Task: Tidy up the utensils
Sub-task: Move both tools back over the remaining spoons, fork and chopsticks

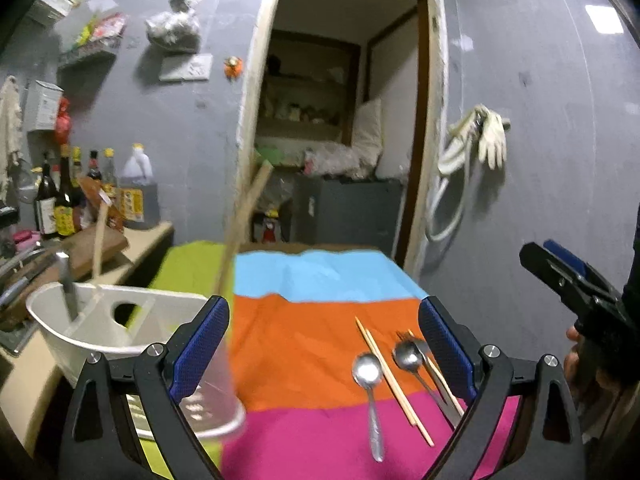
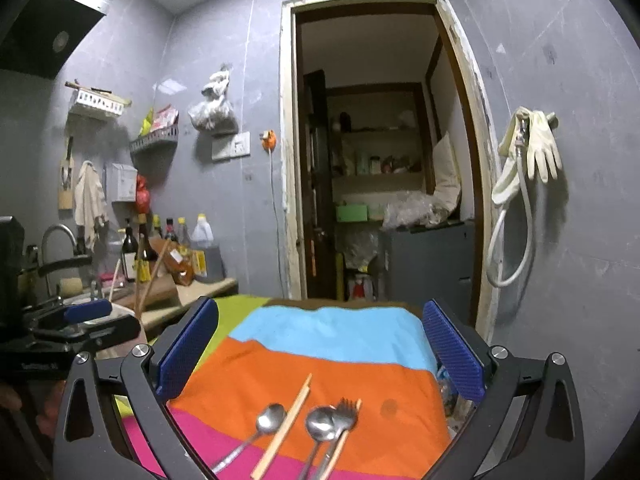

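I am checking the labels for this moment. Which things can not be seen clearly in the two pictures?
- Chopstick, left wrist view: motion-blurred; its lower end is lost inside the clear cup.
- Clear cup, left wrist view: partly behind the left gripper finger; contact unclear.
- Spoon handles, right wrist view: cut off by the bottom edge.
- Fork, left wrist view: handle hidden behind the gripper finger.
- White caddy: contents inside not visible.

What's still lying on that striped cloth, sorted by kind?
Spoons: 2, one to the left of the chopsticks, one to their right
Forks: 1
Chopsticks: 2 together; a third stick by the fork is unclear
Total: 5 sure
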`<state>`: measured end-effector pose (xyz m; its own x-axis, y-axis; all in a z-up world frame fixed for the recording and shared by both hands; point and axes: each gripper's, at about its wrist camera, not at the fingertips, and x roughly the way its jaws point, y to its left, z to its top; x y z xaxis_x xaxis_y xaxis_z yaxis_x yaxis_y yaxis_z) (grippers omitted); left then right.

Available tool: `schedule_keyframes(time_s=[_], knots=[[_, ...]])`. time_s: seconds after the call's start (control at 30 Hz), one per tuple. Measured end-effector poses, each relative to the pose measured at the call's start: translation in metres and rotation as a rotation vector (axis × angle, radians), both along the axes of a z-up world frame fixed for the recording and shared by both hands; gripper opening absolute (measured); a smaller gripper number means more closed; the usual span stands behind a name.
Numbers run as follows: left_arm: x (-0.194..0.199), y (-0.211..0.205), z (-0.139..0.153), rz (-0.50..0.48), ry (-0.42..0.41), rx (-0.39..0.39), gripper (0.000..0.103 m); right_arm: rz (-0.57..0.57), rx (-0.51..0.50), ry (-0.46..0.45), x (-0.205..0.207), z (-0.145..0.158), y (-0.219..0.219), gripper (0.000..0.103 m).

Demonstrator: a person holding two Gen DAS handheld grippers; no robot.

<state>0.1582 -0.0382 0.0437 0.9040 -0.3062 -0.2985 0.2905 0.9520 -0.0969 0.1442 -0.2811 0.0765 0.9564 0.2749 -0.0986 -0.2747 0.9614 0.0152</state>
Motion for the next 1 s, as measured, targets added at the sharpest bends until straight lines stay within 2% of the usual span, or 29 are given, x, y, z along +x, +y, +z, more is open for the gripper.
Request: schedule_keyframes(time_s=[0.23, 0.37, 0.63, 0.7, 0.73, 0.77, 0.83, 0.9, 0.97, 1.0], knots=[[0.018, -0.029, -0.024, -0.059, 0.122, 0.071, 0.093, -0.046, -0.047, 0.085, 0.012, -0.015, -0.012, 0.103], [0.033, -0.043, -0.037, -0.062, 0.203, 0.154, 0.093, -0.075, -0.087, 0.179, 0.025, -0.028, -0.016, 0.103], [0.056, -0.055, -0.062, -0.081, 0.314, 0.223, 0.091, -0.118, -0.121, 0.329, 0.05, -0.052, -0.027, 0.103], [0.063, -0.059, -0.068, -0.1, 0.342, 0.242, 0.08, -0.117, -0.117, 0.378, 0.057, -0.058, -0.031, 0.101], [0.067, -0.063, -0.073, -0.115, 0.363, 0.262, 0.069, -0.115, -0.111, 0.407, 0.061, -0.061, -0.033, 0.098], [0.07, -0.065, -0.077, -0.127, 0.38, 0.279, 0.06, -0.112, -0.106, 0.43, 0.064, -0.063, -0.035, 0.093], [0.078, -0.07, -0.087, -0.149, 0.422, 0.306, 0.052, -0.101, -0.089, 0.489, 0.072, -0.071, -0.039, 0.083], [0.087, -0.073, -0.098, -0.174, 0.477, 0.309, 0.046, -0.087, -0.079, 0.537, 0.078, -0.077, -0.041, 0.074], [0.095, -0.075, -0.106, -0.194, 0.515, 0.305, 0.044, -0.076, -0.081, 0.583, 0.084, -0.084, -0.042, 0.063], [0.097, -0.076, -0.108, -0.198, 0.524, 0.306, 0.044, -0.071, -0.084, 0.597, 0.085, -0.086, -0.041, 0.061]])
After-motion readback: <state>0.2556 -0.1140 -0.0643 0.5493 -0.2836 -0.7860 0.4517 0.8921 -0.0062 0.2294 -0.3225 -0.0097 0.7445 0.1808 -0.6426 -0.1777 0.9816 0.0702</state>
